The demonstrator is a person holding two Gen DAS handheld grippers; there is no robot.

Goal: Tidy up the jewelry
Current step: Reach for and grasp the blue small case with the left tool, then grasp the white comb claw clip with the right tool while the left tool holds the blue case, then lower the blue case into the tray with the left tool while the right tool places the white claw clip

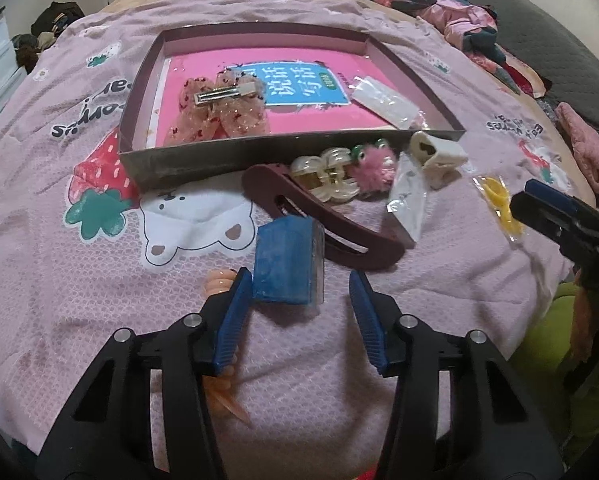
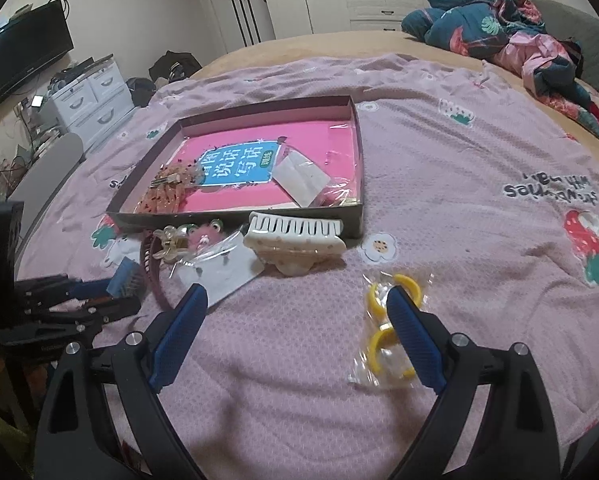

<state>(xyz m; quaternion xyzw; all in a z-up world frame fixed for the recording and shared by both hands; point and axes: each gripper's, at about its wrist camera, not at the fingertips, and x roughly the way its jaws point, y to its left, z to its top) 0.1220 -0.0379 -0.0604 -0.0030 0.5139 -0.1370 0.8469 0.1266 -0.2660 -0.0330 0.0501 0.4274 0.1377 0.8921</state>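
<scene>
A shallow dark box (image 1: 187, 160) (image 2: 357, 160) lies on the pink bedspread, with a pink booklet, a pink bow clip (image 1: 219, 108) and a clear packet (image 1: 383, 102) inside. In front of it lie a maroon hair clip (image 1: 331, 216), a clear claw clip (image 1: 331, 178), a pink frog clip (image 1: 373, 162), a cream claw clip (image 2: 295, 242) and a packet of yellow rings (image 2: 387, 320). My left gripper (image 1: 299, 292) is open, with a blue box (image 1: 287, 264) standing between its fingers, touching the left one. My right gripper (image 2: 295, 312) is open and empty, its right finger over the yellow rings packet.
An orange spiral hair tie (image 1: 219, 280) lies under my left finger. A card in clear plastic (image 2: 219, 272) lies by the clips. Crumpled blue floral bedding (image 2: 495, 12) sits at the far right. White drawers (image 2: 91, 100) and a TV (image 2: 19, 56) stand left.
</scene>
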